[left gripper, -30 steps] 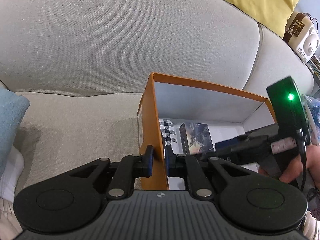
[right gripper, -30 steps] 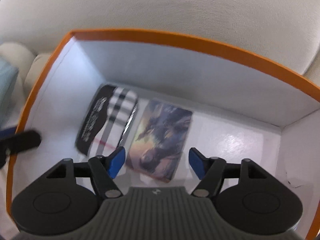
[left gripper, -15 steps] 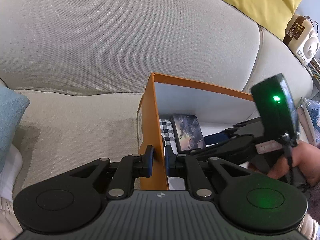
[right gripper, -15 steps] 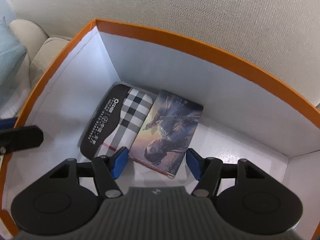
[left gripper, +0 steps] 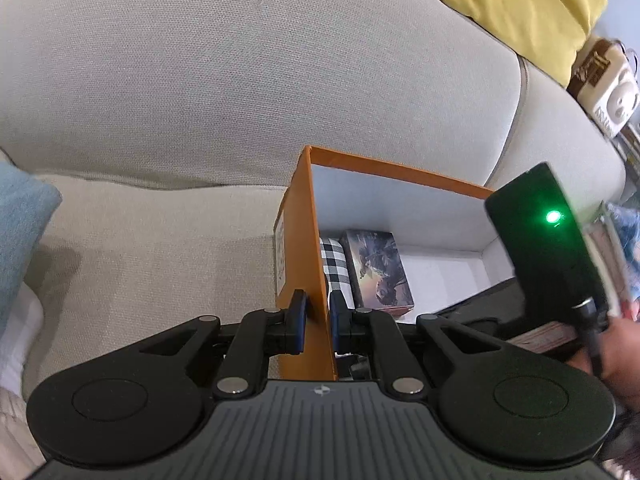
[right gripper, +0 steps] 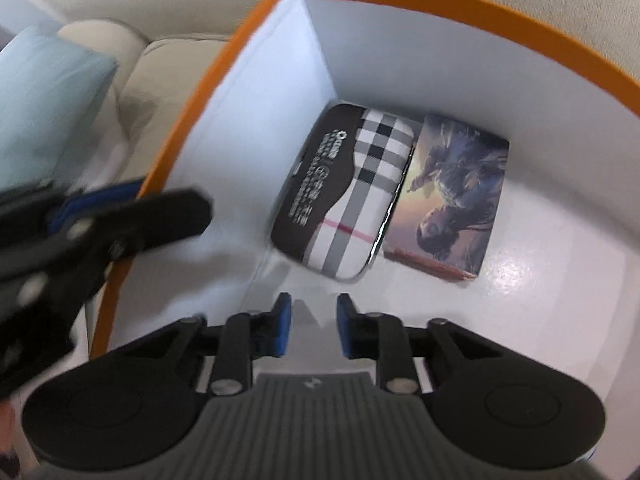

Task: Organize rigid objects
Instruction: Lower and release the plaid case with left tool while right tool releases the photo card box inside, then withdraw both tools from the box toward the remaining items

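1. While the near-left wall of the orange box (left gripper: 308, 248) was clamped between the pads of the left gripper (left gripper: 317, 320), one pad lay outside the wall and one inside, so the box was judged to be steadied on the sofa (left gripper: 160, 100).
2. The jaws of the right gripper (right gripper: 313, 330) had just been closing and were seen narrow, with only a slim gap and nothing between the blue pads (right gripper: 283, 326); bare white floor was visible through the gap.
3. Beyond those fingertips, two items were seen lying flat on the box floor against the far wall: a checked case (right gripper: 344, 196) in the far-left corner and, touching its right edge, a picture card box (right gripper: 452, 196).
4. Much of the floor to the right and near side was left uncovered.
5. The step in hand was judged to be the end of a placement, the picture card box having been set beside the checked case and released.
6. A lift of the right gripper straight out of the box was judged to be called for next, clear of the orange rim, while the left grip was kept firm.
7. Other things to be fetched could not be made out clearly at the right edge of the left view.
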